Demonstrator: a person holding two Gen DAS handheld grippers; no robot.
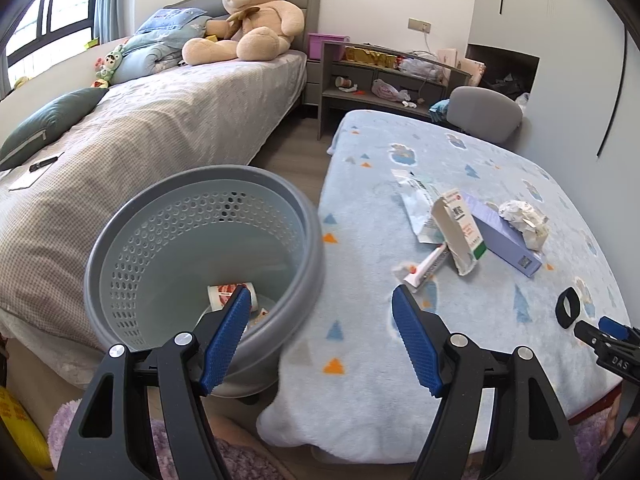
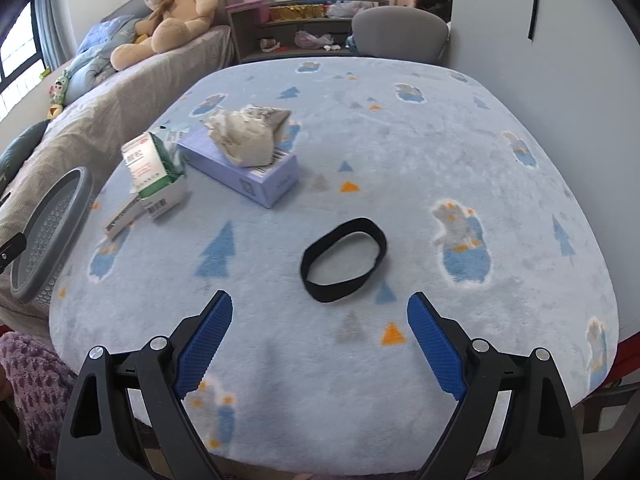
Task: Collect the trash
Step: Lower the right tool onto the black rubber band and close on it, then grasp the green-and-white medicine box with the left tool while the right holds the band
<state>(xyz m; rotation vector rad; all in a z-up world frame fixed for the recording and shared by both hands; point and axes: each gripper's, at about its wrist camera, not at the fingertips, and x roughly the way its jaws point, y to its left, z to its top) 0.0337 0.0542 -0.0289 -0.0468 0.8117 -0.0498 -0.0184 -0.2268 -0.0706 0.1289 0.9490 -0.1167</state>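
We see a table covered with a soft light-blue fleece blanket (image 2: pixel 400 152) printed with small trees and bears, and the trash lies on its far left part. A crumpled white paper ball (image 2: pixel 244 136) rests on top of a flat lilac cardboard box (image 2: pixel 256 176). Just beside the box stands an opened white-and-green medicine carton (image 2: pixel 154 172), tilted, and under it a long white tube-shaped package (image 2: pixel 122 220) sticks out toward the table edge. In the left wrist view a torn white-and-teal foil pouch (image 1: pixel 416 204) lies behind the carton. Nearer to us, apart from the rest, a black elastic band (image 2: pixel 344 260) lies flat in an oval.

Beside the table, between it and the bed with a grey checked cover (image 1: pixel 132 140), stands a round grey plastic waste basket with a perforated wall (image 1: pixel 132 264). At its bottom we see a small white-and-red package (image 1: pixel 224 294) — partly hidden behind one finger.

Our left gripper (image 1: pixel 320 316) hangs over the gap between basket rim and table edge; its blue fingers (image 1: pixel 416 340) are spread wide and hold nothing. Our right gripper (image 2: pixel 320 320) hangs above the near part of the table, just before the black band — its fingers (image 2: pixel 436 344) are also spread wide, with nothing between them.

A big beige teddy bear (image 1: pixel 252 16) sits at the head of the bed.
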